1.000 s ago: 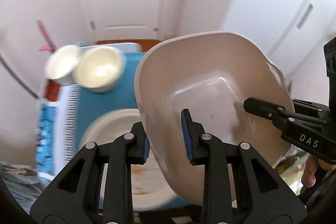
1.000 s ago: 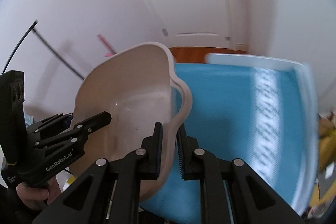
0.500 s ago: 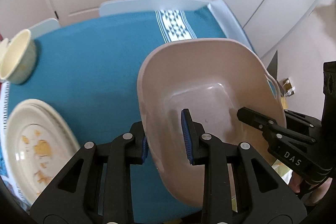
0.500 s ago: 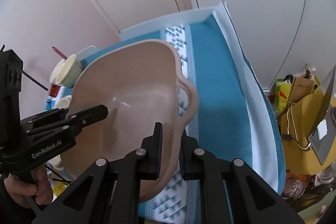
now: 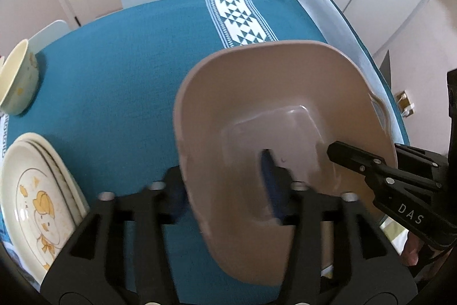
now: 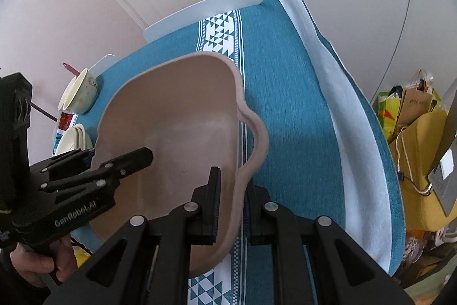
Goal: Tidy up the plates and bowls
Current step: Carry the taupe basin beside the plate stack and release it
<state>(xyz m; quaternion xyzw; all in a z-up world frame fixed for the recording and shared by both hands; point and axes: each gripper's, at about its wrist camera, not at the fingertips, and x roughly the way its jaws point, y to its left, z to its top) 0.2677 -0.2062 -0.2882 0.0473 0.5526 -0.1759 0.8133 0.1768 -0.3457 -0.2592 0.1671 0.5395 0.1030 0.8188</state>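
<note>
I hold the beige basin (image 5: 285,116) tilted above the table's (image 5: 120,70) right edge, left gripper (image 5: 225,187) and right gripper (image 6: 231,207) clamping opposite rims.

"das" on right hand-held gripper (image 5: 332,153), "genrobot.ai" on left hand-held gripper (image 6: 142,155).

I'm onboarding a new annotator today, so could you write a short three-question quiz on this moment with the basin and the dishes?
1. True or false: the beige basin is gripped by both the left gripper and the right gripper.
2. Multiple choice: in the left wrist view, where is the duck plate relative to the basin? A) inside it B) to its left on the blue tablecloth C) behind it
3. Fill in: the cream bowl sits near the table's far-left ____.

Key: 1 true; 2 B; 3 edge.
</note>
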